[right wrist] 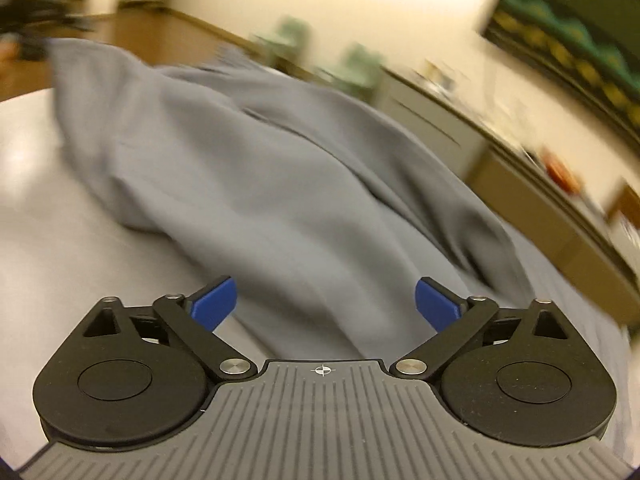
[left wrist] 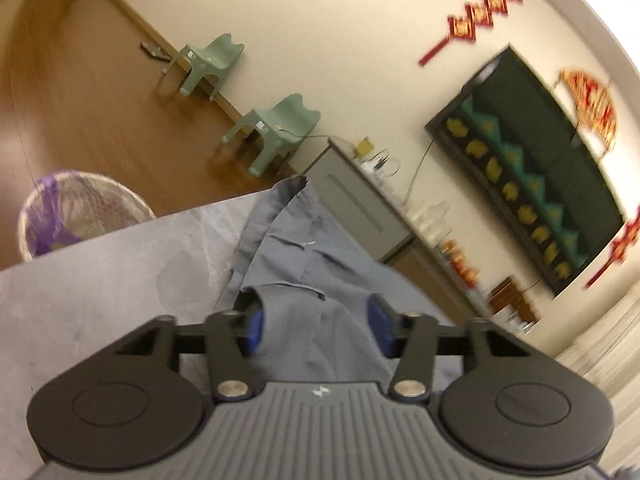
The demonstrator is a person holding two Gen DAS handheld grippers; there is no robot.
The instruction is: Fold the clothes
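In the left wrist view, the left claw (left wrist: 316, 326) is seen with its jaws parted, the blue pads (left wrist: 255, 330) standing a moderate way apart. Grey-blue fabric of the garment (left wrist: 304, 264) lies between and beneath the pads, but no pressing of the pads on the cloth is shown, so nothing is gripped. The garment is laid lengthwise away from the claw across the grey marbled worktop (left wrist: 100, 264), and its far end is draped to the worktop's far edge. A mesh wastebasket (left wrist: 80, 212) with a purple liner is seen on the brown floor beyond the worktop's left edge. Two pale green chairs (left wrist: 276, 132) are set against the cream wall, a low cabinet (left wrist: 360, 204) with glassware on top is placed beside them, and a dark framed panel (left wrist: 532, 176) is hung above, with red decorations around it.

In the right wrist view, which is blurred, the right claw (right wrist: 326, 304) is shown spread wide, its blue pads (right wrist: 214, 304) well apart and clear of any cloth. The garment (right wrist: 260, 168) is seen ahead of it as a rumpled grey mass lying on the pale worktop (right wrist: 60, 232), reaching from near the claw to the far left. Whether the fabric below the pads is touched cannot be told. The cabinet (right wrist: 432, 128) and the green chairs (right wrist: 356, 64) are made out only as smeared shapes along the wall.
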